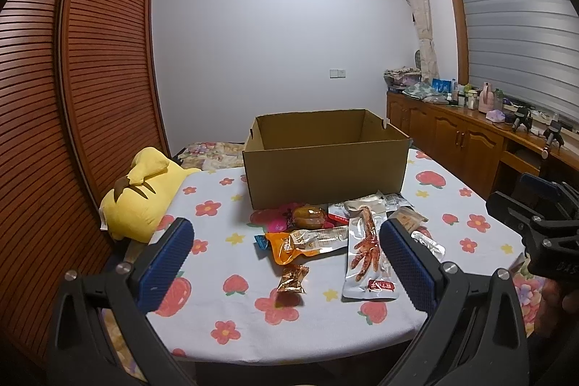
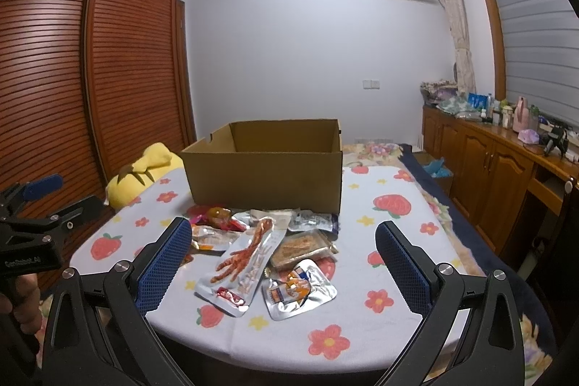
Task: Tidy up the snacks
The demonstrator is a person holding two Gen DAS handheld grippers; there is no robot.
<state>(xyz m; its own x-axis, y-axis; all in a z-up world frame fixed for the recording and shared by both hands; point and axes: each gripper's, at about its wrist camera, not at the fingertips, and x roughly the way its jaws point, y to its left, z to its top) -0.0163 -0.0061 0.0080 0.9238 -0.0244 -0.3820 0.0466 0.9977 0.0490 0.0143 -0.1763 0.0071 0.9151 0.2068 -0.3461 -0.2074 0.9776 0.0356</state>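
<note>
An open cardboard box (image 1: 324, 169) (image 2: 266, 176) stands at the far side of the flower-print table, with nothing visible inside it. In front of it lie several snack packets: a long chicken-foot pack (image 1: 369, 259) (image 2: 242, 263), an orange pouch (image 1: 304, 243), a small gold wrapper (image 1: 291, 279), a silver pouch (image 2: 296, 290), a cracker pack (image 2: 302, 246). My left gripper (image 1: 286, 263) hangs open above the near packets, holding nothing. My right gripper (image 2: 284, 259) is open too, over the chicken-foot pack and silver pouch, and shows as a black frame (image 1: 539, 227) at the left wrist view's right edge.
A yellow plush toy (image 1: 144, 194) (image 2: 144, 172) lies at the table's left edge beside a slatted wooden wardrobe (image 1: 72, 96). A wooden sideboard (image 2: 488, 161) with bottles runs along the right wall. The table's near rim (image 1: 289, 346) curves below the packets.
</note>
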